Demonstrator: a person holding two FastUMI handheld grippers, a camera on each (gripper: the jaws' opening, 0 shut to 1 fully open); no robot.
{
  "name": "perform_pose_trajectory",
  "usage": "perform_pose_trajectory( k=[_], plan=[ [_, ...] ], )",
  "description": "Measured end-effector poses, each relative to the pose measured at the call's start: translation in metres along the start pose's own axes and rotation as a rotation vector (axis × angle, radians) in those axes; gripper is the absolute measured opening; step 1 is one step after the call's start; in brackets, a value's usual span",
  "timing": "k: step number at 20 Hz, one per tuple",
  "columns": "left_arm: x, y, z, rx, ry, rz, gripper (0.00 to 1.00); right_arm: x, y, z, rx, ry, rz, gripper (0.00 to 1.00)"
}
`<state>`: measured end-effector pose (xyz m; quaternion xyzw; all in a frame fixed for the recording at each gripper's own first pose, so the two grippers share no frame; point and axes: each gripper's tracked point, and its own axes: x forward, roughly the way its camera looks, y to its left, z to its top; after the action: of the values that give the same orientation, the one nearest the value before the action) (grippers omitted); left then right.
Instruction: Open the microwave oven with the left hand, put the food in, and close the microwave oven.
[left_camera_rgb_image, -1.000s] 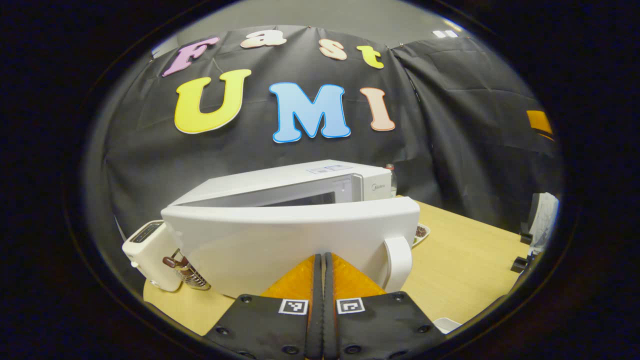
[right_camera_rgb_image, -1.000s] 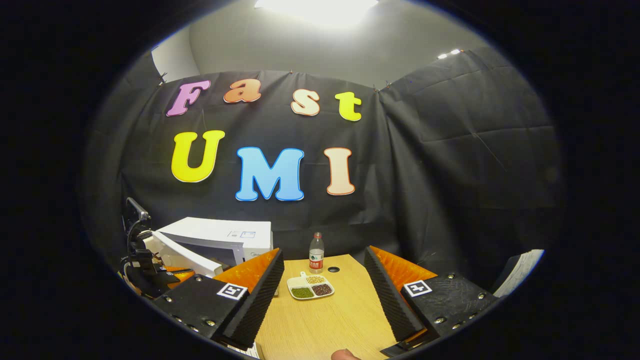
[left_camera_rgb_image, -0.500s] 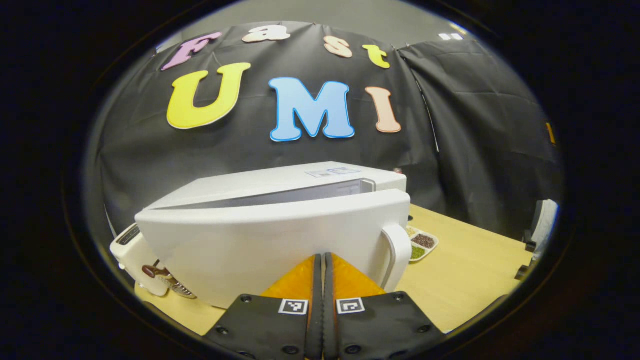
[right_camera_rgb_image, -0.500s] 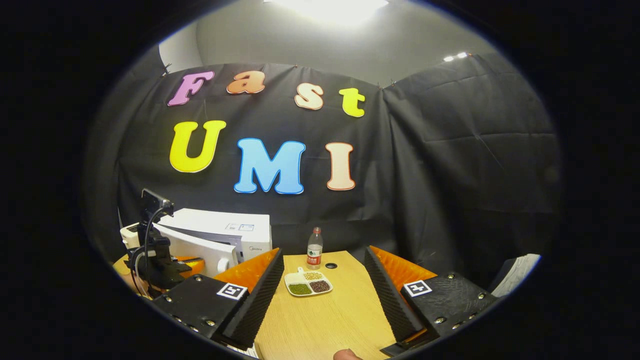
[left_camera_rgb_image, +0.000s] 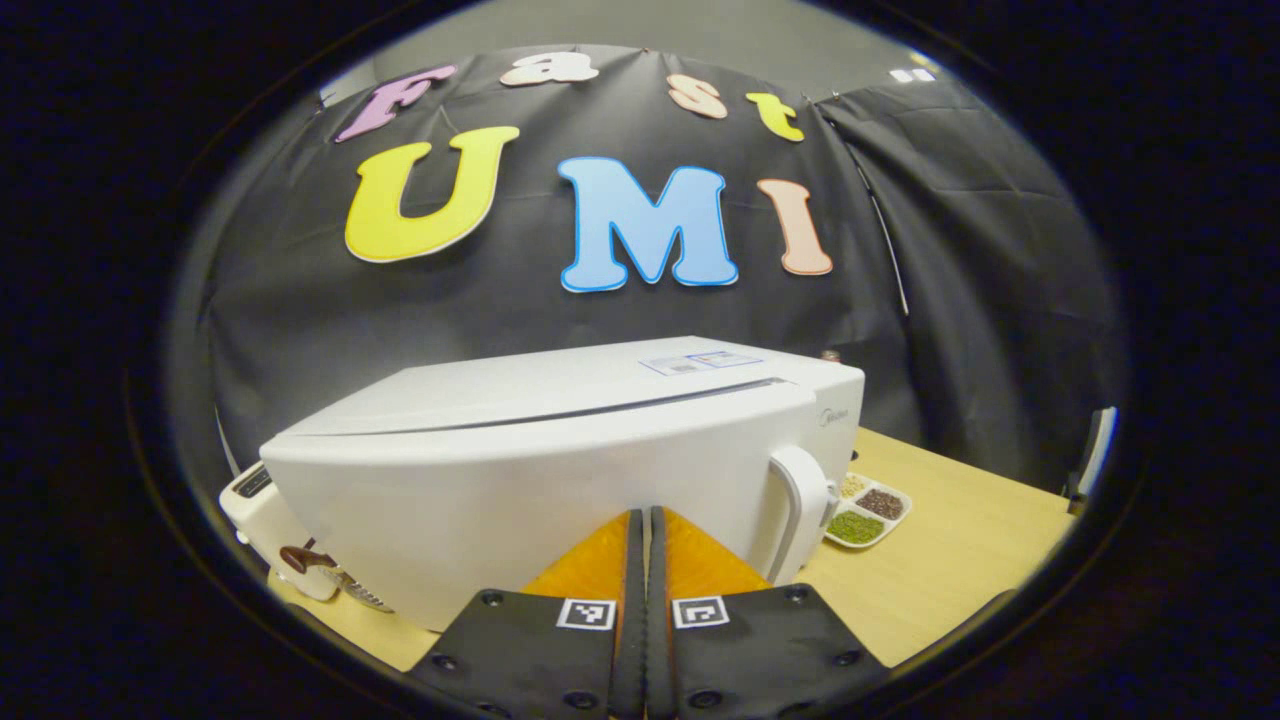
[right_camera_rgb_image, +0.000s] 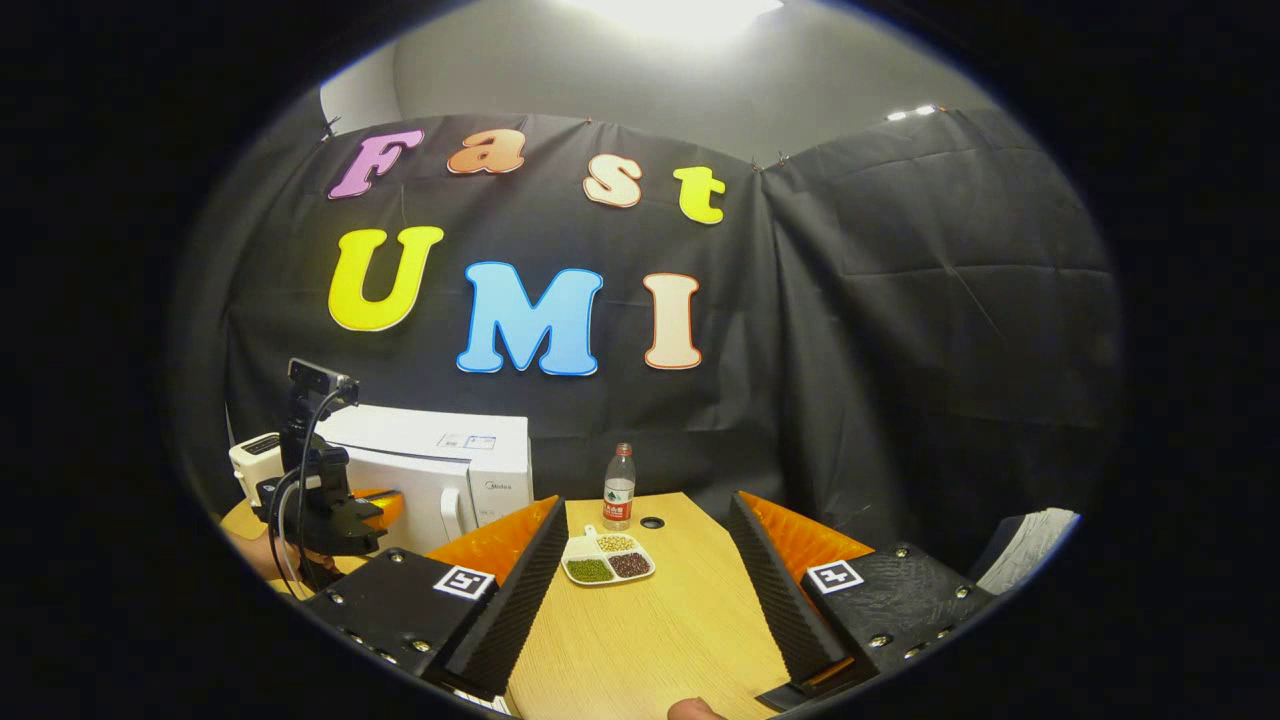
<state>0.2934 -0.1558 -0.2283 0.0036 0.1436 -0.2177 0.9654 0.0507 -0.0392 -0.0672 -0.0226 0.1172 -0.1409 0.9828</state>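
Now we saw the microwave oven (left_camera_rgb_image: 560, 470) standing on the wooden counter (left_camera_rgb_image: 950, 560), with its door (left_camera_rgb_image: 520, 510) shut or almost shut against the body; only a thin dark seam ran along the top edge of the door. In the left gripper view the left hand-held gripper (left_camera_rgb_image: 645, 560) had its two fingers pressed together with no gap between them and nothing held, and their tips were at the lower part of the door front, just left of the white door handle (left_camera_rgb_image: 800, 510). We could not tell for sure if the tips touched the door. At the left of the microwave oven a small white toaster (left_camera_rgb_image: 262, 510) stood close to it.

The food was a white divided dish (right_camera_rgb_image: 607, 566) with green, pale and dark-brown grains in its compartments. It lay on the counter to the right of the microwave oven, outside of it. A plastic water bottle (right_camera_rgb_image: 619, 487) stood upright just behind the dish, near the black cloth wall.

In the right gripper view the right hand-held gripper (right_camera_rgb_image: 650, 590) was wide open and empty, held above the counter, with the dish visible between its fingers but farther away. The left hand-held gripper appeared there too, at the front of the microwave oven.
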Motion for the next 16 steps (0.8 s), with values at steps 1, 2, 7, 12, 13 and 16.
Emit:
perform_pose_trajectory(
  k=[1, 2, 7, 12, 13, 16],
  plan=[
    [0.001, -0.003, -0.001, -0.008, -0.003, 0.005, 0.1, 0.001, 0.0, -0.001, 0.0, 0.0, 0.001, 0.98],
    [0.002, -0.001, 0.001, 0.0, -0.005, 0.015, 0.07, 0.003, 0.0, 0.0, 0.001, 0.001, 0.001, 0.98],
    [0.015, -0.009, -0.002, -0.03, 0.012, 0.024, 0.09, 0.008, 0.007, -0.001, -0.004, 0.001, 0.029, 0.98],
    [0.003, -0.018, 0.014, -0.038, -0.008, 0.032, 0.07, 0.008, 0.019, 0.002, -0.005, -0.006, 0.09, 0.98],
    [-0.005, -0.016, 0.019, -0.033, -0.018, 0.041, 0.1, 0.007, 0.02, 0.006, -0.004, -0.015, 0.103, 0.98],
    [-0.038, -0.018, 0.039, -0.03, -0.052, 0.061, 0.07, 0.002, 0.02, 0.014, 0.009, -0.04, 0.155, 0.98]
  ],
)
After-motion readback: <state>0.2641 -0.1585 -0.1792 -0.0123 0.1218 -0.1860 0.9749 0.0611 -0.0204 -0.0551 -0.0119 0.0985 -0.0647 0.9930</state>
